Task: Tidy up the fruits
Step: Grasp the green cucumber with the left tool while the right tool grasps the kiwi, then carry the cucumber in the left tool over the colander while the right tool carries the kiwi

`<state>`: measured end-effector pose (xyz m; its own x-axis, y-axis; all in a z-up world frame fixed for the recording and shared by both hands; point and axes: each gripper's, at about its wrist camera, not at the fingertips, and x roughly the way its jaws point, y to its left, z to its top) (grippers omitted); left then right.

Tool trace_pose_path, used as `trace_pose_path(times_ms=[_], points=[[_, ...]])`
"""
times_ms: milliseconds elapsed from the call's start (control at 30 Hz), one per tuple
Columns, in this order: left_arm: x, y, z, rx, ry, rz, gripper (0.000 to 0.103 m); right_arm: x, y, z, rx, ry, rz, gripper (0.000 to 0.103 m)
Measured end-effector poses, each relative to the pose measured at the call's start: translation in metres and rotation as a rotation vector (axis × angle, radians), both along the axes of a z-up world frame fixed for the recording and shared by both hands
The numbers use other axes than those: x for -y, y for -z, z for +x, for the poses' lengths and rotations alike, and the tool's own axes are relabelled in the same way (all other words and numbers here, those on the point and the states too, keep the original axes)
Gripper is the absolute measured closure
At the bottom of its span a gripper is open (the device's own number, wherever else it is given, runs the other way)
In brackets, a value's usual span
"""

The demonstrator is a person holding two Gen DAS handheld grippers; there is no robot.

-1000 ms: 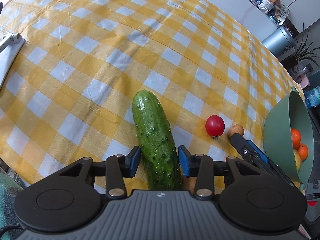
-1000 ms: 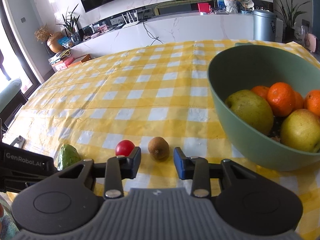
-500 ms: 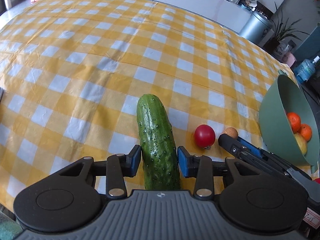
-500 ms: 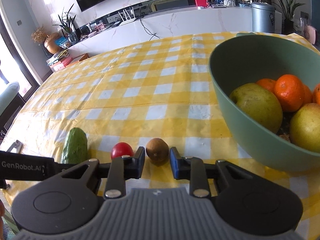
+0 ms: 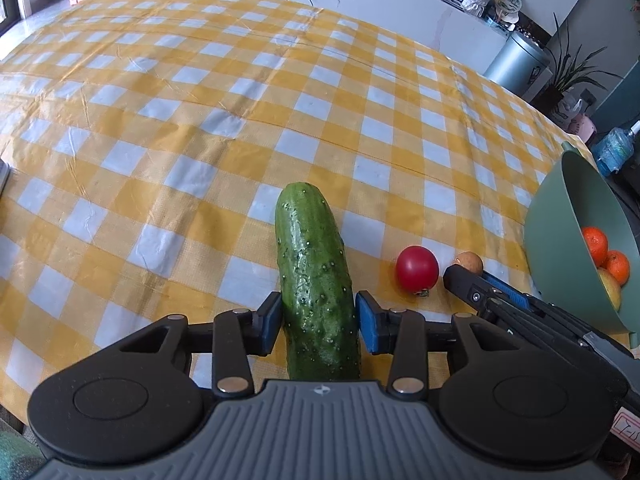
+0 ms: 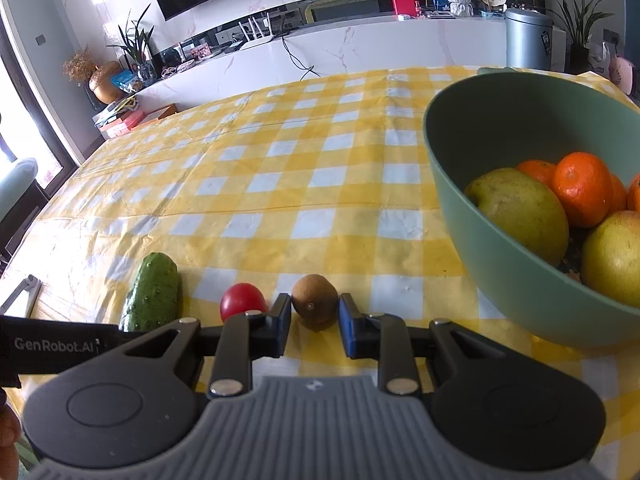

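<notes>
My left gripper [image 5: 317, 322] is shut on a green cucumber [image 5: 312, 276], which points forward over the yellow checked tablecloth; the cucumber also shows in the right wrist view [image 6: 152, 294]. My right gripper [image 6: 314, 322] has its jaws around a brown kiwi [image 6: 315, 300] on the cloth, with small gaps at both pads. A red tomato [image 6: 242, 300] lies just left of the kiwi. A green bowl [image 6: 500, 264] at the right holds pears [image 6: 524, 212] and oranges [image 6: 582, 188]. The left wrist view also shows the tomato [image 5: 417, 267], the kiwi [image 5: 470, 262] and the bowl [image 5: 560, 240].
The table's near edge runs just below both grippers. A white counter [image 6: 360, 48] with a metal bin [image 6: 528, 38] and plants stands behind the table. A grey object [image 6: 22, 292] lies at the table's left edge.
The left gripper has closed on the cucumber and tilted up, showing more of the far table. The right gripper has narrowed around the kiwi and moved slightly nearer to it.
</notes>
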<state>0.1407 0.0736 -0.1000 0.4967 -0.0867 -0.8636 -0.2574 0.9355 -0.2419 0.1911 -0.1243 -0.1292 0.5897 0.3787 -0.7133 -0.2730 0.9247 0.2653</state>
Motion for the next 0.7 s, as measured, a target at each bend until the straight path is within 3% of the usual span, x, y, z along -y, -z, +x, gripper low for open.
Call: trace_pose_path(times_ms=[400,700], points=[[-0.001,-0.001,-0.004,0.023,0.008,-0.007,0.061,0.002,-0.002,-0.003,0.01,0.002,0.008,0.082],[0.002,-0.018,-0.01,0.08,0.037,0.0,0.061,0.006,-0.011,-0.012,0.046,0.006,0.021,0.082]])
